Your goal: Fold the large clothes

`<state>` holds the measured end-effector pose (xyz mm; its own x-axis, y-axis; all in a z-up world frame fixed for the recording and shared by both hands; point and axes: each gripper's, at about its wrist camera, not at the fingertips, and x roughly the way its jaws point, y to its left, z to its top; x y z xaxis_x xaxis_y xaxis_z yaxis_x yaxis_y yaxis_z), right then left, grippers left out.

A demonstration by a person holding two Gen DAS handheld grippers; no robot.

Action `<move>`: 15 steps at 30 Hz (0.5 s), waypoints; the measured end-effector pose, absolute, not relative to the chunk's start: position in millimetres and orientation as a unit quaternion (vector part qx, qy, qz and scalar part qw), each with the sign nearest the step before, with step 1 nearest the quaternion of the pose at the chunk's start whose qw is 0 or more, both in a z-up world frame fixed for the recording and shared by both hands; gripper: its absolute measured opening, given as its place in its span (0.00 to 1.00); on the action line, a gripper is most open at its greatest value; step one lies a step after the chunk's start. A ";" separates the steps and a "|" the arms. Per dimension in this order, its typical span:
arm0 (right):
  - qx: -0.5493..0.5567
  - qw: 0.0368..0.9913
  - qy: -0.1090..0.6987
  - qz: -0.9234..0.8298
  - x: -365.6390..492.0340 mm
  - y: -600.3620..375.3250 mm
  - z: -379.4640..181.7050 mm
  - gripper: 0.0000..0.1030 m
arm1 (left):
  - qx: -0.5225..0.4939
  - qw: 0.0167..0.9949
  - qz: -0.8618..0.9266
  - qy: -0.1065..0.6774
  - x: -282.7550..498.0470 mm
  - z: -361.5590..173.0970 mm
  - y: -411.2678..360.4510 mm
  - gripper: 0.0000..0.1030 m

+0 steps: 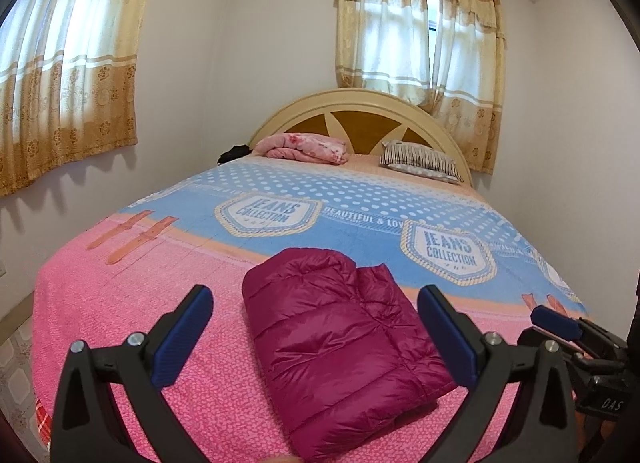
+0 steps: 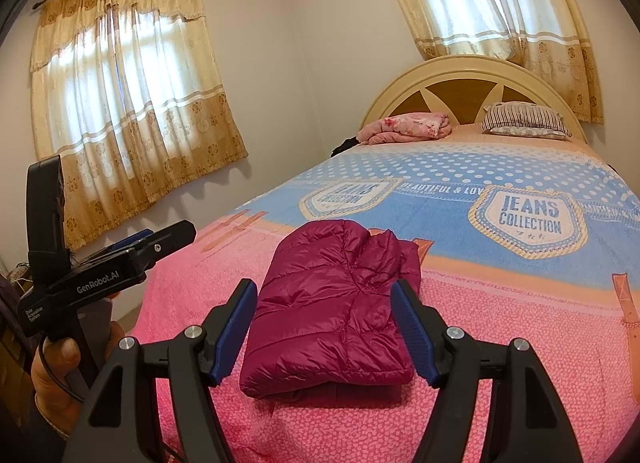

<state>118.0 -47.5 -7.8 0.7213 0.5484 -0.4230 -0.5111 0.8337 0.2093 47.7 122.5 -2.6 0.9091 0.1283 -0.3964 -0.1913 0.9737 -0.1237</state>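
A magenta puffer jacket (image 1: 340,343) (image 2: 332,303) lies folded into a compact bundle on the pink near part of the bedspread (image 1: 132,303) (image 2: 520,323). In the left wrist view my left gripper (image 1: 316,295) is open, its blue pads (image 1: 192,331) wide apart on either side of the jacket and not touching it. My right gripper (image 2: 324,291) is also open and hovers at the jacket's near end, with nothing pressed between its pads (image 2: 236,327). The left gripper (image 2: 168,233) shows at the left of the right wrist view, held by a hand (image 2: 60,363). The right gripper's pad (image 1: 556,321) pokes in at the right edge.
At the head of the bed lie a folded pink floral blanket (image 1: 304,147) and a striped pillow (image 1: 420,161) against a cream headboard (image 1: 360,103). A dark item (image 1: 236,153) sits at the far left corner. Curtained windows (image 1: 68,75) and white walls close in around the bed.
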 end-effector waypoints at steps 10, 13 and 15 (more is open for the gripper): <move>0.041 0.926 0.236 0.291 115.5 -48.5 -7.5 0.68 | -0.075 0.973 0.086 0.201 50.7 -4.1 120.1 1.00; 0.042 0.925 0.239 0.292 116.3 -48.5 -9.8 0.68 | -0.079 0.972 0.085 0.206 52.1 -6.3 122.8 1.00; 0.043 0.925 0.240 0.292 116.8 -48.7 -11.1 0.68 | -0.081 0.971 0.087 0.206 51.8 -8.8 124.4 1.00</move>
